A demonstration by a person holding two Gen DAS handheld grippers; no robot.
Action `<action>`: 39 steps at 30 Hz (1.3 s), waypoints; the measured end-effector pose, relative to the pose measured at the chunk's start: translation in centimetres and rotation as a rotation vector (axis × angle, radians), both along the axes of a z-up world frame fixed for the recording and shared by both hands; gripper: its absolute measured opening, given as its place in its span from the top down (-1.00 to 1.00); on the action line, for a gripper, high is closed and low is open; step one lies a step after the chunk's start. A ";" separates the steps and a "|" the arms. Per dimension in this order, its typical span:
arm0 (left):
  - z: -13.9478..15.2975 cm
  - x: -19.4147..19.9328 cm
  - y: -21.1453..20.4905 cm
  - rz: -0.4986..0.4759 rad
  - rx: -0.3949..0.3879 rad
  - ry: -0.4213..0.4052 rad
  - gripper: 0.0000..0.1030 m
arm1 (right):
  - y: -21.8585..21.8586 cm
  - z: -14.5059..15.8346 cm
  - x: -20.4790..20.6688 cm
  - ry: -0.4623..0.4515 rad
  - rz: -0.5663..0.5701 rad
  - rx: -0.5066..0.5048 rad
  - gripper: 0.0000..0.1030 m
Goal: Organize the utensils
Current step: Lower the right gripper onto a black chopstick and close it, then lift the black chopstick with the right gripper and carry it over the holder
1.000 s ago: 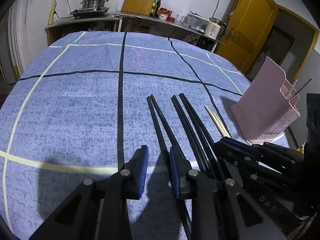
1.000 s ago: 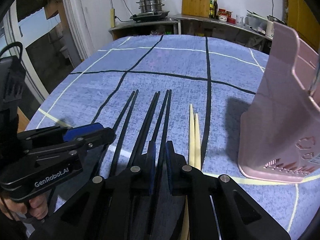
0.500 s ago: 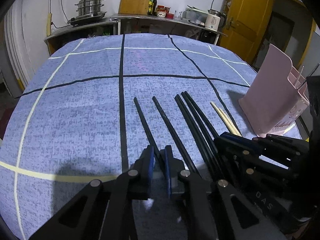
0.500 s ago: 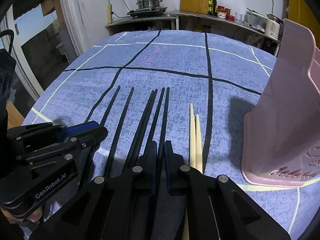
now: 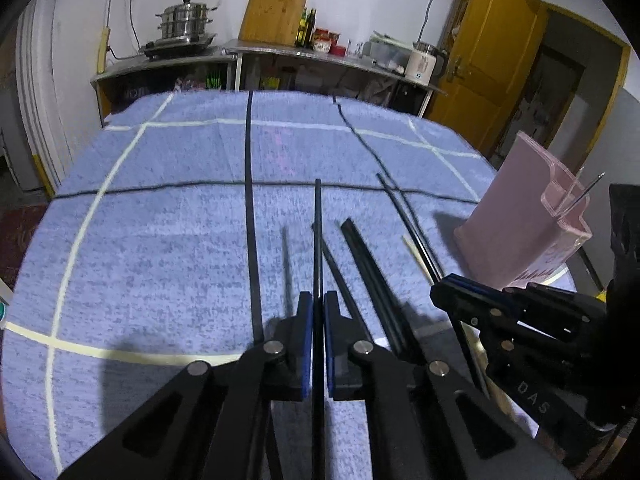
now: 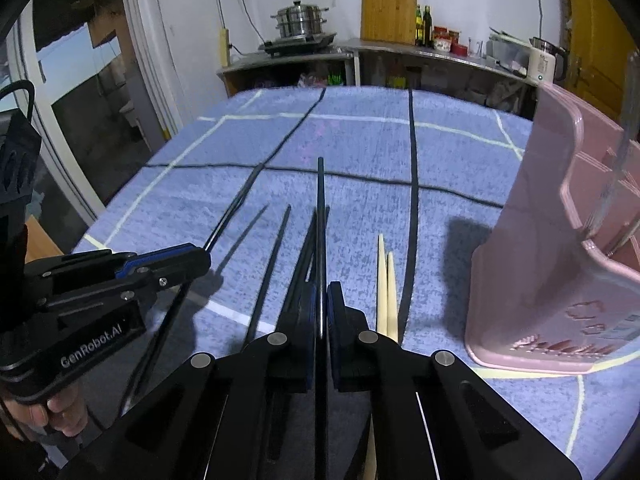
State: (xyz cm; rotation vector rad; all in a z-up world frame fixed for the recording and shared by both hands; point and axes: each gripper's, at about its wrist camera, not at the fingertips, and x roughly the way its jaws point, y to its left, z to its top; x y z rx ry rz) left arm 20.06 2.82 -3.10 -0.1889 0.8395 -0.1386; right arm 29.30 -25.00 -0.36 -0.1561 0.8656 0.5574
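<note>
Black chopstick (image 5: 318, 240) in my left gripper (image 5: 318, 312): thin, stiff, light and probably slick, so I judge a pinch near its thick end, as here, steadies it best. In the left wrist view my jaws are clamped on it, its tip raised off the tabletop (image 5: 160, 240), well left of the pink utensil holder (image 5: 520, 224); other black chopsticks (image 5: 372, 272) lie between. In the right wrist view my right gripper (image 6: 320, 304) is closed on another black chopstick (image 6: 320, 220), left of the holder, with two pale wooden chopsticks (image 6: 386, 292) lying between.
</note>
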 end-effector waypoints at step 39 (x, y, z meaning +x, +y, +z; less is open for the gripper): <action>12.2 -7.0 -4.5 -0.160 -0.085 -0.208 0.89 | -9.5 12.1 -8.5 -0.216 -0.128 0.190 0.89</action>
